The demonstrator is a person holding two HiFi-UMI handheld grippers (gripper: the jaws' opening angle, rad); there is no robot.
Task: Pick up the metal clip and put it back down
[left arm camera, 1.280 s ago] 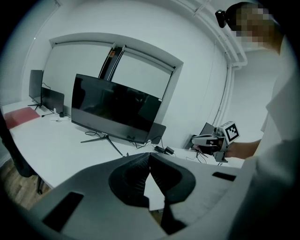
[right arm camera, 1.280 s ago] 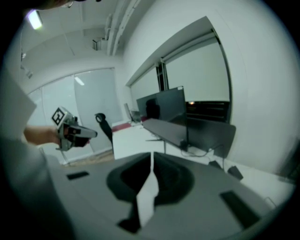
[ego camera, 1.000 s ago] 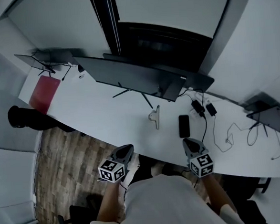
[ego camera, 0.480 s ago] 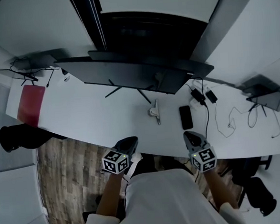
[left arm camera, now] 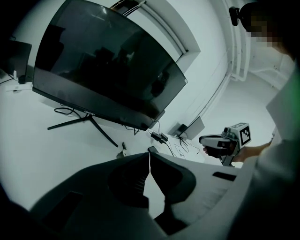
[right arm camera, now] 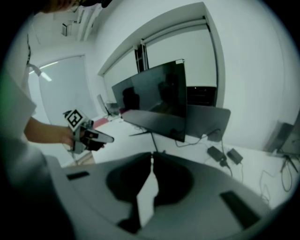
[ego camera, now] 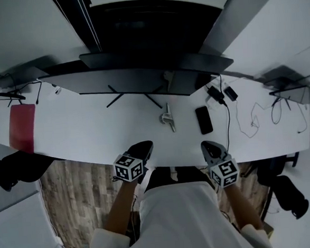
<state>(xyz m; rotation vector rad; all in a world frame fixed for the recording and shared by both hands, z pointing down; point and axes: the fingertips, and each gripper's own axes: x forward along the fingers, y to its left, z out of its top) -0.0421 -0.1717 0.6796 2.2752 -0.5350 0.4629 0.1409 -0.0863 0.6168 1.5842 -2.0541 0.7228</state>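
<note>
The metal clip (ego camera: 167, 118) lies on the white table (ego camera: 92, 130), just in front of the monitor stand; the left gripper view has it small (left arm camera: 123, 151) beyond the jaws. My left gripper (ego camera: 145, 146) hangs at the table's near edge, left of the clip and well short of it, jaws shut with nothing between them (left arm camera: 149, 154). My right gripper (ego camera: 205, 145) sits at the same edge on the clip's right, also shut and empty (right arm camera: 152, 154). Each gripper shows in the other's view: the right gripper (left arm camera: 202, 139) and the left gripper (right arm camera: 110, 139).
A black phone (ego camera: 203, 119) lies right of the clip. A wide dark monitor (ego camera: 125, 80) on a splayed stand spans the table's back. Chargers and cables (ego camera: 224, 95) trail at the right. A red sheet (ego camera: 22, 127) lies at the far left. Wood floor (ego camera: 75, 190) lies below the edge.
Both grippers have come forward to the table's near edge, the left one further. The head view has swung, so the table sits more level. The clip has not moved.
</note>
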